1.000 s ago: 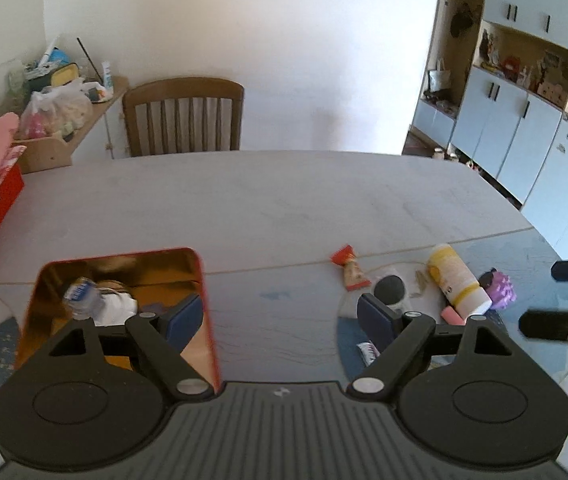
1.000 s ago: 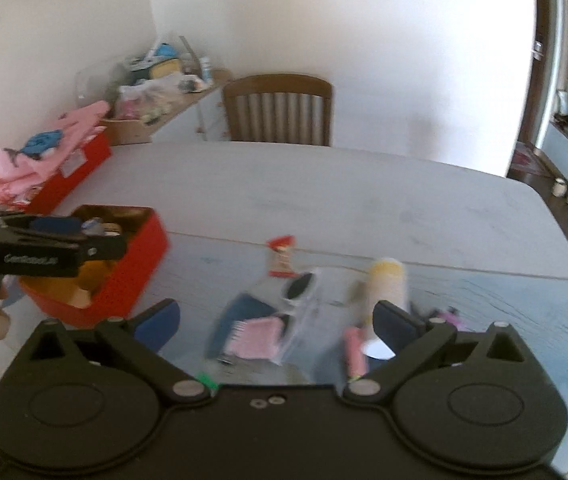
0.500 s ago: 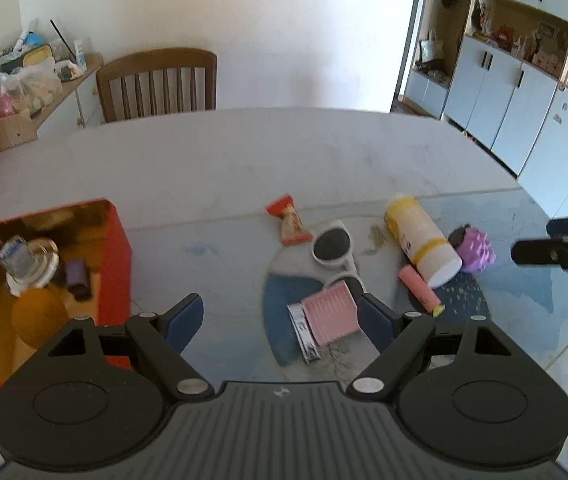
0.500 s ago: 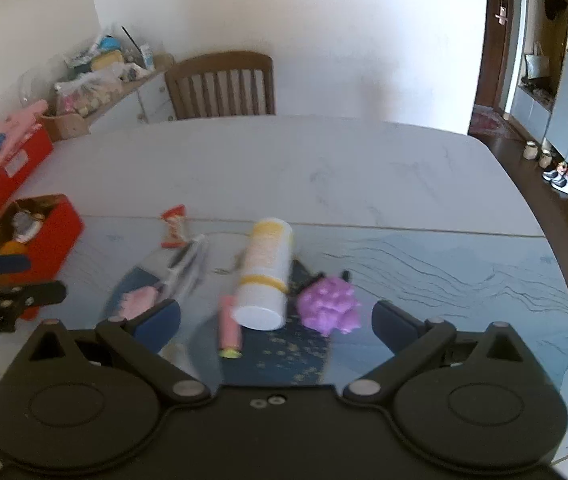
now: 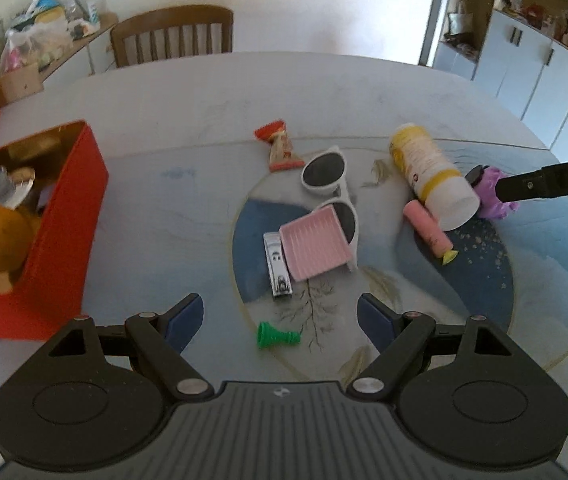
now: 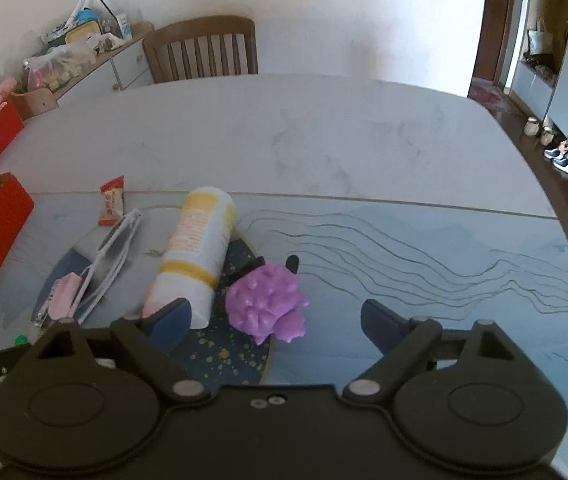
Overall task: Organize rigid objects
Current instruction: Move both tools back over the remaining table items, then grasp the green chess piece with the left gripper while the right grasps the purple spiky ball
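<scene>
While the right gripper (image 6: 273, 316) is being narrowed around nothing, wide above the purple toy (image 6: 266, 306), the left gripper (image 5: 279, 316) is held open, empty, beyond the green pawn (image 5: 276, 335).

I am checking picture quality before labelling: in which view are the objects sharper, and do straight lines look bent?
Left wrist view: the nail clipper and green chess pawn are fairly sharp; the table edge bows from fisheye. Right wrist view: the purple toy looks soft, and the doorframe curves.
</scene>
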{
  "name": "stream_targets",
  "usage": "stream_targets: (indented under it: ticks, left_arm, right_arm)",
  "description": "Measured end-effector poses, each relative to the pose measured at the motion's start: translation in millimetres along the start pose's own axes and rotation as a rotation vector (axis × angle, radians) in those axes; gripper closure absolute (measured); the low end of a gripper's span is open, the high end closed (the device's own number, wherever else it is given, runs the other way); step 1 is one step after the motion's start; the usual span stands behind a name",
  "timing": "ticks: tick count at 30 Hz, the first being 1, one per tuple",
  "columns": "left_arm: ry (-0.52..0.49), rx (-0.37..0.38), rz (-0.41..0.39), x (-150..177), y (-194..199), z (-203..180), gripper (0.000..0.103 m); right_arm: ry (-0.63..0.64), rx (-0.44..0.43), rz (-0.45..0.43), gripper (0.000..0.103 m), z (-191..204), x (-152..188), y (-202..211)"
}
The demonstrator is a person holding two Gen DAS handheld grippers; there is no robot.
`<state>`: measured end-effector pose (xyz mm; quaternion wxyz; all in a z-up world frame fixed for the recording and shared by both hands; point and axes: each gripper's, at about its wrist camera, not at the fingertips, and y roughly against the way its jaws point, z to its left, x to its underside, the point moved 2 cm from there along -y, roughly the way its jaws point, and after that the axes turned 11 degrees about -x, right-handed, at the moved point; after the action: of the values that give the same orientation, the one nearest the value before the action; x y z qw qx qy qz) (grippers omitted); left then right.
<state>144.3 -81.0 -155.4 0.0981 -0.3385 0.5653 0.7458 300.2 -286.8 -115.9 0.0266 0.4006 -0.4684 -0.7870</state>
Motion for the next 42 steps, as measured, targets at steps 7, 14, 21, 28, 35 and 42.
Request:
stream_targets:
  ticks: [7, 14, 21, 28, 35, 42]
  left_arm:
    - [0.047, -0.043, 0.033, 11.3, -10.2, -0.9, 0.019]
    - [0.059, -0.09, 0.015, 13.8, -12.5, -4.2, 0.023]
    - [0.041, -0.088, -0.01, 13.5, -6.3, -9.1, 0.057]
    - [0.038, -0.086, -0.007, 14.5, -2.5, -14.4, 0.071]
    - [0.028, -0.095, -0.013, 14.0, -2.6, -17.3, 0.079]
    - [0.045, -0.089, 0.0, 13.6, -0.6, -13.5, 0.079]
  right_arm:
    - [0.023, -0.006, 0.036, 0.022, -6.7, -3.0, -15.8]
    - [0.022, -0.041, 0.055, 0.032, -11.8, -5.9, -23.1]
    - [0.023, -0.068, 0.061, 0.048, -10.3, -5.4, -24.6]
    - [0.02, -0.07, 0.057, 0.05, -9.2, -2.9, -23.1]
    - [0.008, -0.059, 0.044, 0.05, -8.8, 1.0, -16.6]
    - [0.024, -0.077, 0.045, 0.05, 1.8, 5.8, 6.5]
